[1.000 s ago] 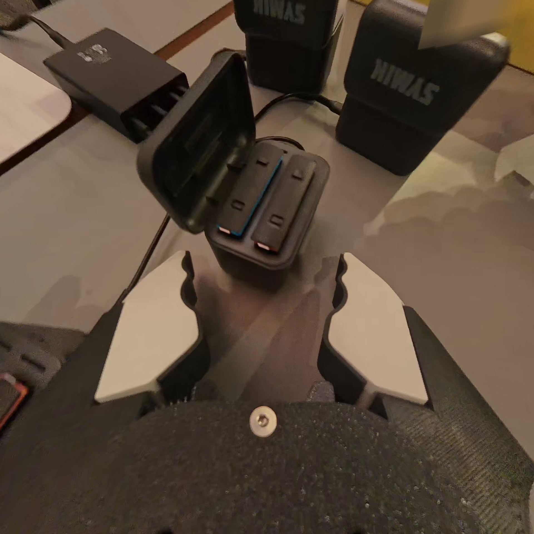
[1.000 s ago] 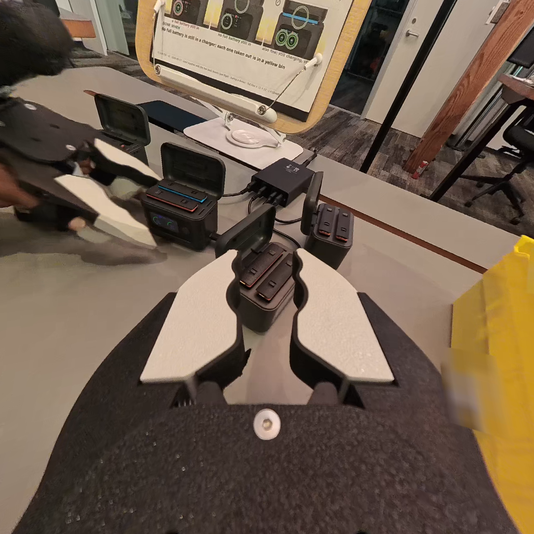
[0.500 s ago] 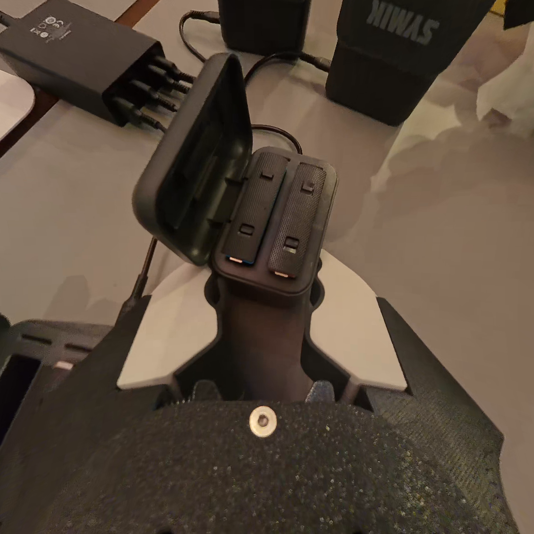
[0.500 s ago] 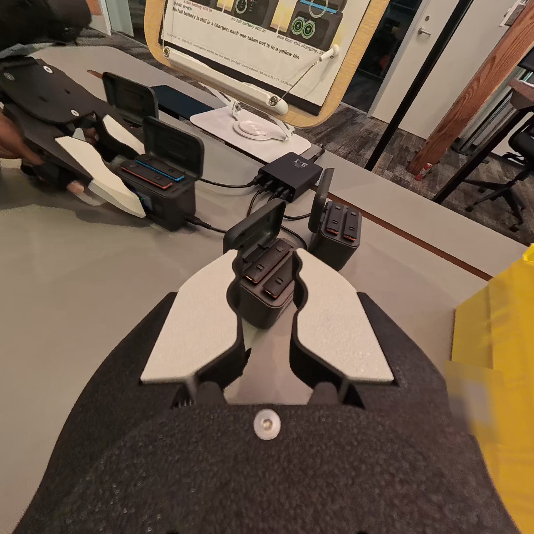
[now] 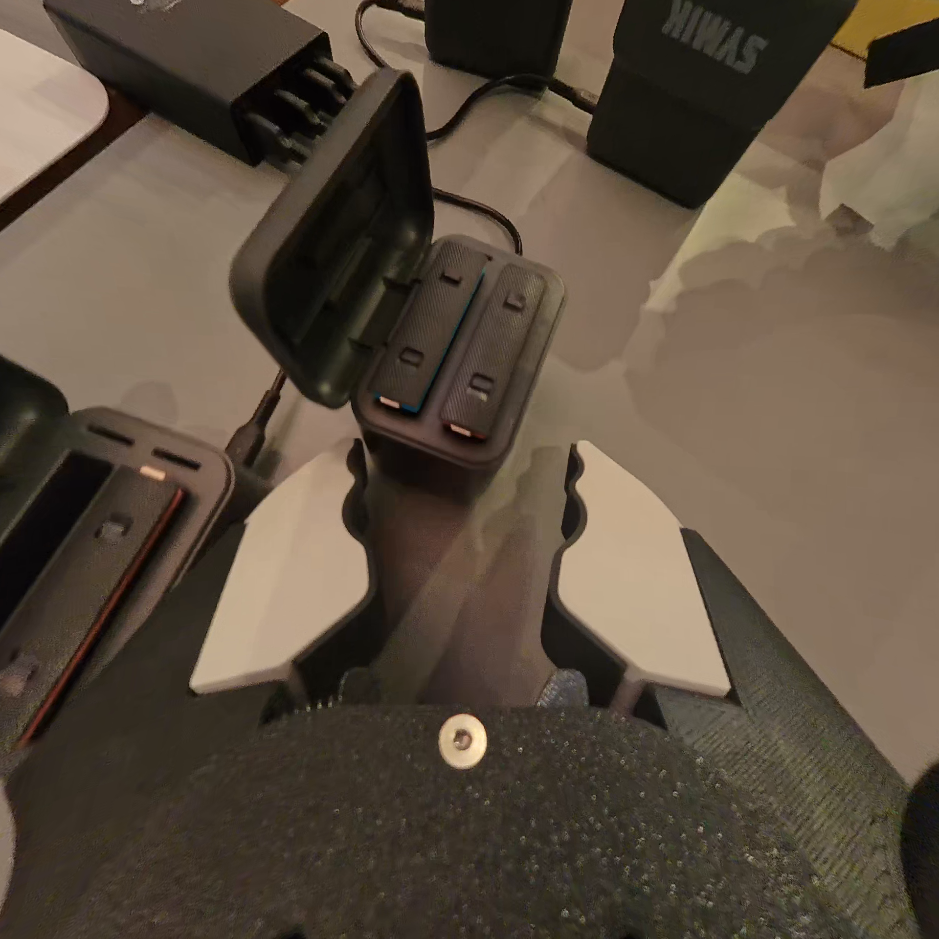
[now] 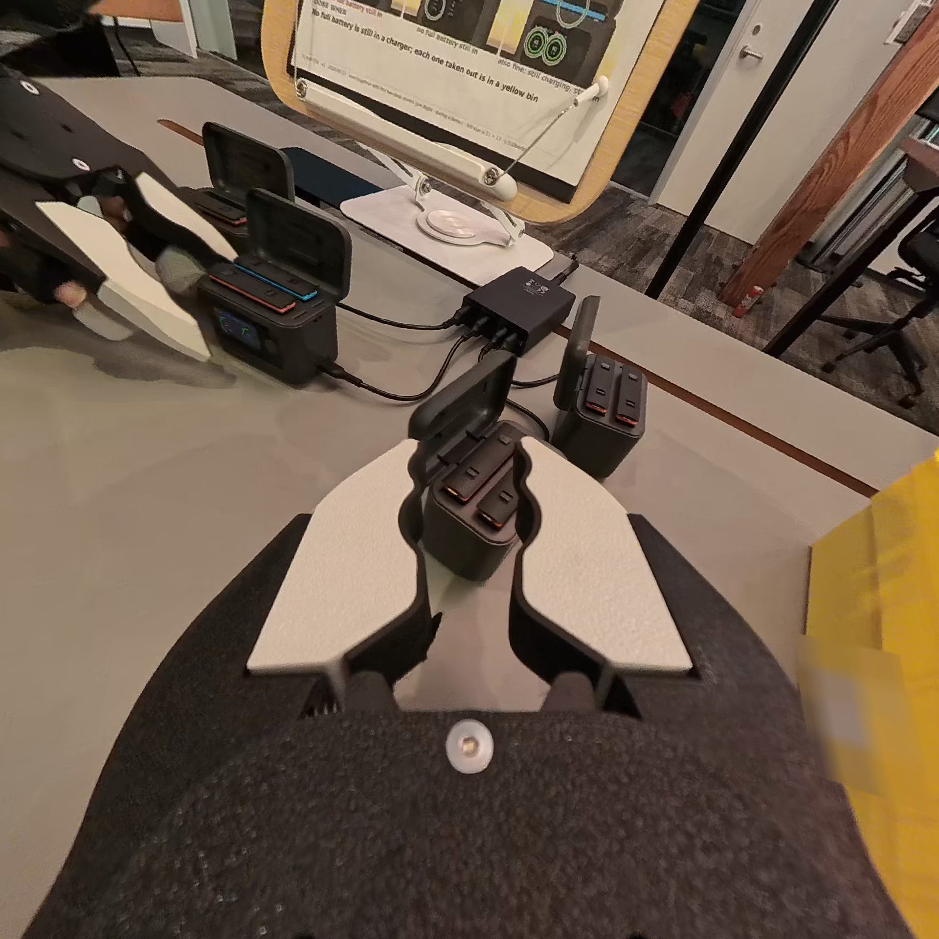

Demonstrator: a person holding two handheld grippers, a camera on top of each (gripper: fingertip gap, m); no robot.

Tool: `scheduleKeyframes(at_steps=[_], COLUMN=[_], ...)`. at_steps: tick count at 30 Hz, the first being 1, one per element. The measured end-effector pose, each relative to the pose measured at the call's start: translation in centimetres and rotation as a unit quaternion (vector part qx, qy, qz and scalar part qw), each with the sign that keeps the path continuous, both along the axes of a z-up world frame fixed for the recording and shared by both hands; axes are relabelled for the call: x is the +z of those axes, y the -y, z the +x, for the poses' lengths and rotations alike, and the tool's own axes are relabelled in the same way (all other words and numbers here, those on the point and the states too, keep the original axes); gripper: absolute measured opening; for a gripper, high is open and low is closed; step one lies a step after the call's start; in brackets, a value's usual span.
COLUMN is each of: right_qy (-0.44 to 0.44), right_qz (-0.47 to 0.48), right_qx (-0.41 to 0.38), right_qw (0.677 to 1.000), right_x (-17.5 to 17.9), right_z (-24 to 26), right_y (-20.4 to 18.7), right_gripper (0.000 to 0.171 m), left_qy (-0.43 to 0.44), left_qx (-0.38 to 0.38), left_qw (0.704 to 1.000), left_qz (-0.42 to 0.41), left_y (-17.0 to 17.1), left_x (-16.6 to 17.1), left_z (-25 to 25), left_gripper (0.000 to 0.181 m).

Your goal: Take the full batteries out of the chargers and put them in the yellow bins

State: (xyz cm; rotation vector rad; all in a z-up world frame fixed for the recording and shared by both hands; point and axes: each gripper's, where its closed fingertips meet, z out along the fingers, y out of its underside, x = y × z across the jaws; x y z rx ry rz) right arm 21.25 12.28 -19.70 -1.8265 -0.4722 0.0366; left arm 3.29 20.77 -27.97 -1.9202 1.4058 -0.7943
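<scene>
Your right claw [image 6: 470, 477] is clamped on the body of a small black charger [image 6: 470, 528] that stands on the grey table [image 6: 152, 482]. Its white fingers [image 6: 355, 549] press both side walls of the case. The charger lid [image 6: 465, 396] is hinged open to the left, and two black batteries with orange end tabs [image 6: 482, 482] sit side by side in its slots.

Your left claw [image 5: 465, 452] is apart, with the fingers [image 5: 305, 569] spread wider than the charger ahead of it. That charger [image 5: 460, 355] stands just beyond the fingertips; whether the left tip touches its base cannot be told. Its lid [image 5: 340, 244] stands open on the left. It holds two batteries: the left one has a blue edge [image 5: 432, 330], the right one a red end [image 5: 488, 355].

In the left wrist view, a further open charger [image 5: 101, 559] lies at the lower left edge with one battery in it and one dark slot beside it. A black power hub [image 6: 521, 305] sits farther back on the table, and cables [image 6: 396, 391] run from it toward the chargers. Another open charger with two orange-tabbed batteries [image 6: 602, 411] stands just behind the one in your right claw. A yellow bin [image 6: 884, 609] stands at the right edge of the right wrist view, beside the right claw.
</scene>
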Motion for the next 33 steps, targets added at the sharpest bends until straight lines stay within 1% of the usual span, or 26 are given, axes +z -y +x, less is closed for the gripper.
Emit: scheduleKeyframes(at_steps=[4,8,14,19,23,24,27,33], right_qy=[0.003,0.013,0.033,0.046,0.062,0.068,0.084,0.074], right_qz=[0.001,-0.004,-0.019,-0.045,-0.061,-0.061,-0.063,-0.067], right_qx=[0.01,0.035,0.075,0.109,0.131,0.135,0.138,0.129], right_qw=[1.0,0.999,0.996,0.992,0.988,0.987,0.985,0.987], right_x=[0.2,-0.2,-1.4,-3.0,-4.3,-4.5,-5.0,-5.0], right_z=[-1.2,-3.4,-6.5,-9.0,-11.1,-11.5,-12.1,-11.8], right_y=[0.3,0.8,1.5,2.4,3.2,3.4,3.5,3.4], right_gripper=[0.032,0.032,0.031,0.021,0.002,0.0,0.0,0.0], left_qy=[-0.009,-0.028,-0.034,-0.032,-0.022,-0.019,-0.023,-0.03], left_qx=[0.014,0.032,0.03,0.036,0.054,0.057,0.07,0.079], left_qw=[1.0,0.998,0.995,0.993,0.991,0.991,0.989,0.988], left_qz=[0.02,0.056,0.087,0.111,0.122,0.123,0.129,0.133], left_y=[0.4,1.1,3.4,4.8,5.3,5.3,5.1,4.7], left_x=[0.1,-0.3,-0.4,-0.3,0.0,0.0,-0.1,-0.3], left_z=[-1.9,-3.4,-3.5,-3.0,-3.0,-3.1,-3.4,-3.6], left_gripper=[0.073,0.066,0.061,0.058,0.056,0.056,0.054,0.053])
